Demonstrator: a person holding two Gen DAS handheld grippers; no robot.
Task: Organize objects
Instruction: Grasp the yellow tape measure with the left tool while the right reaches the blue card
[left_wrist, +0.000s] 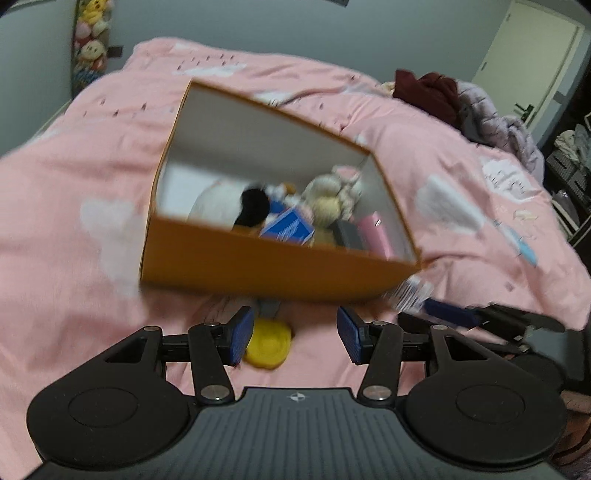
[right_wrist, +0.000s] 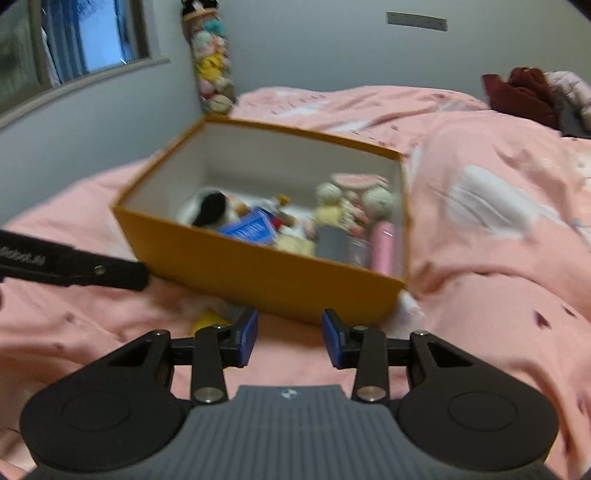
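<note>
An open orange box (left_wrist: 258, 262) (right_wrist: 258, 273) sits on the pink bedspread, holding several plush toys, a blue packet (left_wrist: 288, 226) (right_wrist: 251, 229) and a pink case (left_wrist: 376, 232) (right_wrist: 384, 247). A yellow round object (left_wrist: 267, 343) (right_wrist: 208, 320) lies on the bedspread just in front of the box, beside my left gripper's left pad. My left gripper (left_wrist: 295, 338) is open with nothing between its pads. My right gripper (right_wrist: 290, 338) is open and empty too, short of the box's near wall. A white crinkled item (left_wrist: 410, 291) (right_wrist: 406, 310) lies at the box's near right corner.
The pink bedspread (left_wrist: 74, 192) (right_wrist: 498, 295) is rumpled, rising in folds on the right. Dark red and grey clothes (left_wrist: 428, 92) (right_wrist: 524, 92) are piled at the far right. A column of stuffed toys (right_wrist: 212, 62) hangs in the wall corner. In the right wrist view, the other gripper's arm (right_wrist: 74, 266) enters from the left.
</note>
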